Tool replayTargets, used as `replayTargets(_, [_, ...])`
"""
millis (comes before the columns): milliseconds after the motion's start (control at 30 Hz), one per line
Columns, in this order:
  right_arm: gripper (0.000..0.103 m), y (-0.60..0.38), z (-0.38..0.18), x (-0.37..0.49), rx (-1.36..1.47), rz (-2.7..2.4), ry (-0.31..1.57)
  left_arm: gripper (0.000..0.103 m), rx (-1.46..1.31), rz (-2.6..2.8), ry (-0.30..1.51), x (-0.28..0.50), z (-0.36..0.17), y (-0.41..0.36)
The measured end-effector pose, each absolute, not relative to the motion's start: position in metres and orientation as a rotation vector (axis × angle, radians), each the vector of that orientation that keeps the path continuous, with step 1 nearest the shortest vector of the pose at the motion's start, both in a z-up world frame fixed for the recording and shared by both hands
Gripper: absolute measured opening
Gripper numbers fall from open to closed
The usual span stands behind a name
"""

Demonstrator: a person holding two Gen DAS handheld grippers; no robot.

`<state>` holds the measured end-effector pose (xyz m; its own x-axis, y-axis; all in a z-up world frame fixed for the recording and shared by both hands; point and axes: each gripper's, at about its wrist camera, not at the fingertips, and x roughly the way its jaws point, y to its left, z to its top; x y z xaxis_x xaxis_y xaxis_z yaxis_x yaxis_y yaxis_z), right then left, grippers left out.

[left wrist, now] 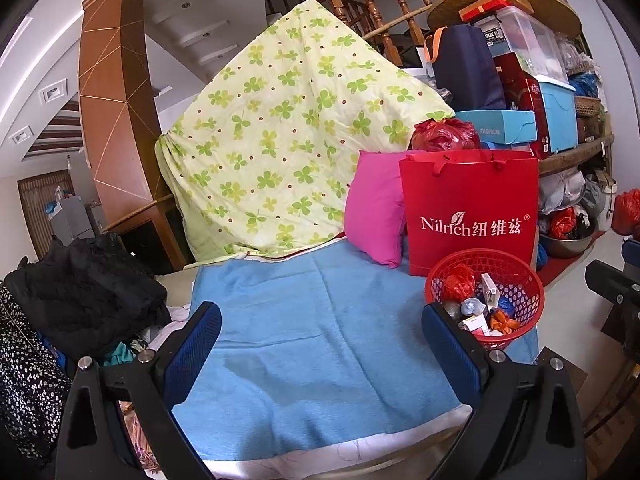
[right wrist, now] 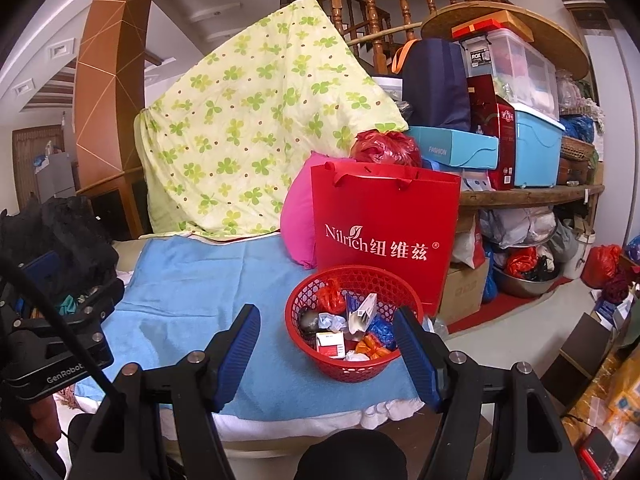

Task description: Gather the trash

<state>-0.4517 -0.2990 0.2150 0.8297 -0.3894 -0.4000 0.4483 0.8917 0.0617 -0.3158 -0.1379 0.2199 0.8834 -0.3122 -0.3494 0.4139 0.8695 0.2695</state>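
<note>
A red mesh basket (right wrist: pixel 354 366) (left wrist: pixel 524 280) full of trash stands on the blue towel (left wrist: pixel 320 340) (right wrist: pixel 200 280), near its right edge. Inside lie a red plastic scrap (right wrist: pixel 331 295), a white carton (right wrist: pixel 362 314), a small red-and-white box (right wrist: pixel 330 344), an orange wrapper (right wrist: pixel 370 346) and crumpled tissue (right wrist: pixel 332 322). My right gripper (right wrist: pixel 326 318) hovers open just in front of the basket, nothing between its blue pads (right wrist: pixel 236 356). My left gripper (left wrist: pixel 320 320) is open over the bare towel, left of the basket, and holds nothing.
A red paper bag (right wrist: pixel 384 240) and pink cushion (right wrist: pixel 296 220) stand behind the basket. A clover-print quilt (left wrist: pixel 280 140) leans at the back. Dark clothes (left wrist: pixel 80 288) pile up left. Cluttered shelves (right wrist: pixel 520 192), boxes and bags fill the right.
</note>
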Motion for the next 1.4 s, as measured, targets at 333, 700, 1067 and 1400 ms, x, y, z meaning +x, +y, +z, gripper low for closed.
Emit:
replayTargets(333, [0.072, -0.298, 0.214, -0.448, 0.155, -0.446, 0.394, 0.100, 0.348, -0.379, 0.294, -0.314, 0.220, -0.132])
replayTargets(700, [0.072, -0.295, 0.211, -0.441, 0.162, -0.437, 0.407, 0.100, 0.344, -0.362, 0.298, -0.309, 0.216, -0.127])
replayTargets(1067, [0.072, -0.293, 0.210, -0.439, 0.160, -0.434, 0.408, 0.100, 0.337, -0.354, 0.309, -0.308, 0.213, -0.122])
replayTargets(1400, [0.072, -0.293, 0.209, -0.437, 0.156, -0.436, 0.409, 0.100, 0.334, -0.357, 0.311, -0.306, 0.212, -0.120])
